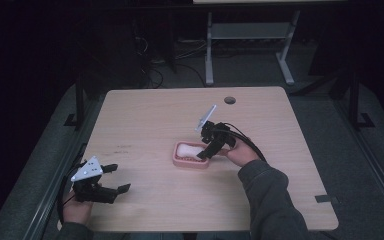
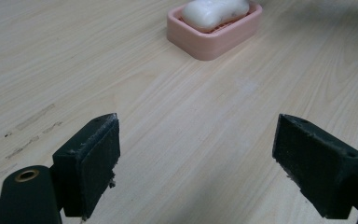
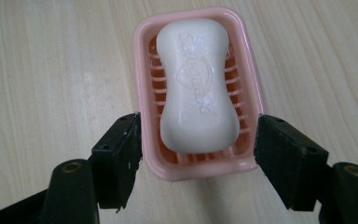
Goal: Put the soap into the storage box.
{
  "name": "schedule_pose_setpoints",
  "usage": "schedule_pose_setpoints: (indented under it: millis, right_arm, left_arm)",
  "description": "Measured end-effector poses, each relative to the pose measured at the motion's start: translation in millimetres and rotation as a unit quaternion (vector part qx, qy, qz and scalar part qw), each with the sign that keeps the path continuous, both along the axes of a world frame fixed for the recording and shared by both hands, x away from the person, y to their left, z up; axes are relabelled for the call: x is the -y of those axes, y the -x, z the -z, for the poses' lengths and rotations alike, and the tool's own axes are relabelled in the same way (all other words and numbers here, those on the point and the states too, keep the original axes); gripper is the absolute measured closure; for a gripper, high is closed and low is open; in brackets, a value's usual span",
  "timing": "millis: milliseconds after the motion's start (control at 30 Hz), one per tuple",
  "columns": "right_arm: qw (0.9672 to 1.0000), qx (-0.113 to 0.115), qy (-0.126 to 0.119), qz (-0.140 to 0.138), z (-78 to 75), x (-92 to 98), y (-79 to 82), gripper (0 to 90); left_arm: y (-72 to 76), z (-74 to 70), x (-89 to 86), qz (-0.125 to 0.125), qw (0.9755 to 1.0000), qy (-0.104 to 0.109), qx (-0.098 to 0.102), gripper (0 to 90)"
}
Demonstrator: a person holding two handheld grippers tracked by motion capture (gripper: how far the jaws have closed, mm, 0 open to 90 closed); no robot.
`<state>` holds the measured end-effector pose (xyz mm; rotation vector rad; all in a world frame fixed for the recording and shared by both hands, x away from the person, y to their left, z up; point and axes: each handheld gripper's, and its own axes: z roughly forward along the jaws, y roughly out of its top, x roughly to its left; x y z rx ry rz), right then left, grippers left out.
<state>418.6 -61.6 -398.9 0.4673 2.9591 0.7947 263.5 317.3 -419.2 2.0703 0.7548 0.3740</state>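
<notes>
The pink soap dish (image 3: 196, 169) lay directly ahead of your right claw (image 1: 206, 151), its near end set between the two jaws. A white soap bar (image 3: 197, 88) rested lengthwise inside it on the ribbed floor, embossed lettering facing up. Your right claw was released: the jaws flanked the dish walls, and whether either pad touched a wall could not be told; nothing was gripped. The ribs beneath the bar were mostly covered. Your left claw (image 2: 198, 163) was spread wide over bare bench (image 2: 121, 70), with nothing between its jaws; the dish sat well ahead of it, its far edge cut off at the top of the left gripper view. In the high view the dish's near corner was hidden behind your right claw.
</notes>
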Motion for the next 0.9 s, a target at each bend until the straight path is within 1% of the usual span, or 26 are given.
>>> schedule_pose_setpoints:
  millis: [67,200,400,500,600,633,767,833,900]
  right_arm:
    - [1.0,0.002,0.005,0.002,-0.6,1.3,1.3,31.9]
    - [1.0,0.006,0.003,0.0,-3.2,2.0,3.2,32.1]
    - [0.9999,0.005,0.01,0.004,-3.5,4.0,6.1,31.0]
    - [1.0,0.002,0.002,0.008,-3.4,5.9,6.9,29.6]
    - [0.9998,0.014,-0.002,0.011,-1.9,9.6,8.4,28.4]
    - [0.9999,0.01,-0.003,0.012,-1.4,10.7,8.4,28.2]
    - [0.9998,0.008,-0.005,0.019,1.9,17.2,9.7,26.3]
    - [0.9997,0.001,-0.002,0.024,2.7,19.4,9.6,25.5]
    - [0.9996,0.0,-0.003,0.027,2.5,22.2,9.9,25.4]
  left_arm:
    - [0.0,0.0,0.1,0.001,1.0,-0.001,0.0,14.8]
    - [0.2,0.0,0.0,0.0,1.0,-0.001,0.0,14.8]
    - [0.1,0.1,0.1,0.001,1.0,-0.001,0.0,14.8]
    - [0.2,0.1,0.0,0.0,1.0,-0.002,0.0,14.8]
    - [0.0,0.2,0.1,0.001,1.0,-0.002,0.001,14.8]
    - [0.1,0.1,0.1,0.001,1.0,-0.002,0.001,14.8]
    - [0.1,0.2,0.2,0.0,1.0,-0.001,0.0,14.8]
    - [0.0,0.2,0.1,0.001,1.0,-0.002,0.001,14.8]
    - [0.0,0.4,0.2,0.0,1.0,-0.002,-0.001,14.8]
